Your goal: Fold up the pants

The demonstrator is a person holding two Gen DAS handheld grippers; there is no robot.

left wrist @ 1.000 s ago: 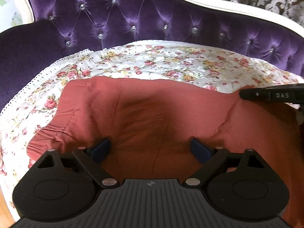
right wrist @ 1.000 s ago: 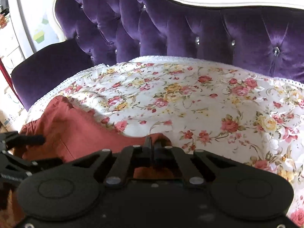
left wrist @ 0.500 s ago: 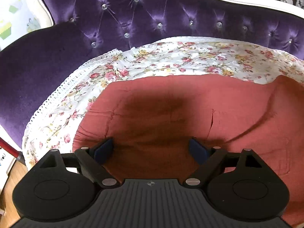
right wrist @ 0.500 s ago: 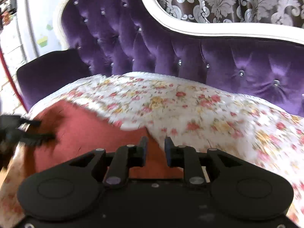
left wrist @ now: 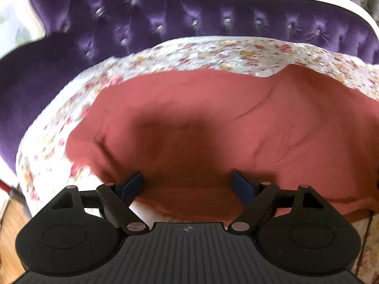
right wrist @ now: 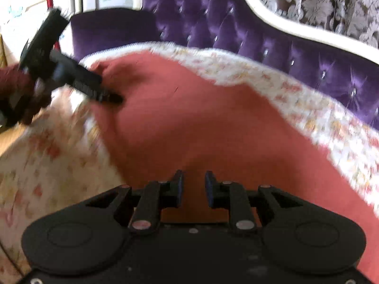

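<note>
Pants (left wrist: 213,123) spread under both parted claws; none gripped

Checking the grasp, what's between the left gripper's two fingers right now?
Only the pants; the left gripper is wide open over the red fabric, per the left wrist view.

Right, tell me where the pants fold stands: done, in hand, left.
Done: the red pants lie spread as a broad, fairly flat panel on the floral cover of the purple sofa. In hand: nothing. The left claw is wide open above the near edge, and the right claw is slightly open with no cloth pinched. Left: probably a further fold, since the panel is still large.
</note>
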